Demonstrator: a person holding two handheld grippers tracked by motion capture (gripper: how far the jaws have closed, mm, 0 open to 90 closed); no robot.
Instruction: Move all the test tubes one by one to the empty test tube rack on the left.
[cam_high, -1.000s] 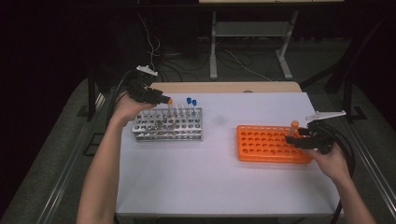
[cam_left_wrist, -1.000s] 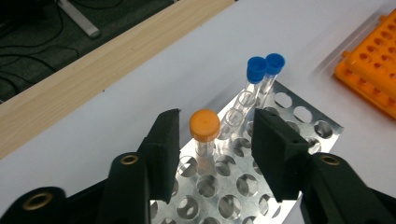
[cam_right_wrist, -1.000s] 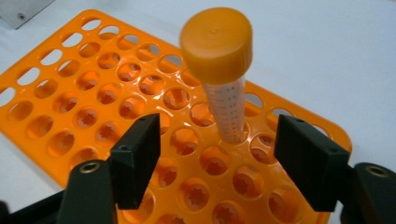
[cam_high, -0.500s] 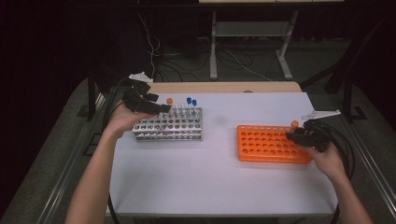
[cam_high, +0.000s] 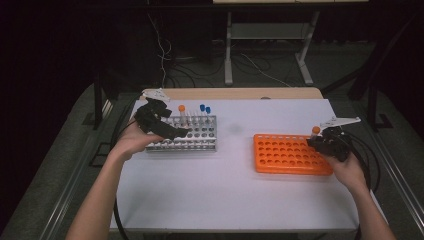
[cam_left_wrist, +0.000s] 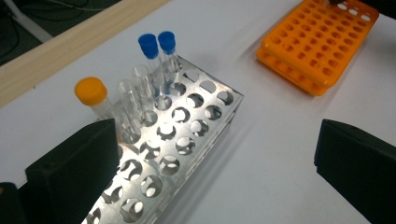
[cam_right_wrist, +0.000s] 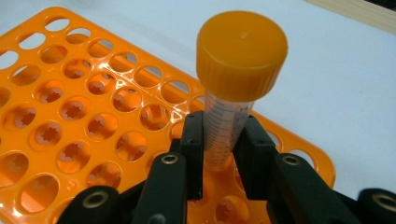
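Jaws of the left tool (cam_high: 167, 127) have just spread wide beside the metal rack (cam_high: 185, 136), letting go of an orange-capped tube (cam_left_wrist: 95, 100) there, while the right tool (cam_right_wrist: 219, 154) at the frame's right has just clamped another orange-capped tube (cam_right_wrist: 233, 93) in the orange rack (cam_high: 290, 155), so a transfer seems underway.

In the right gripper view, the lower end of the orange-capped tube (cam_right_wrist: 231, 100) is hidden behind the two black jaws of the right hand-held gripper (cam_right_wrist: 219, 158), so whether it sits in a hole of the orange rack (cam_right_wrist: 70, 116) cannot be told; that rack is cut off at the left and bottom edges. In the left gripper view, the metal rack (cam_left_wrist: 177, 140) runs off the bottom edge and its near left part is hidden behind the left jaw, while the far orange rack (cam_left_wrist: 313, 46) is clipped at the top and slightly blurred. In the high view, the tube markings are too small to read.
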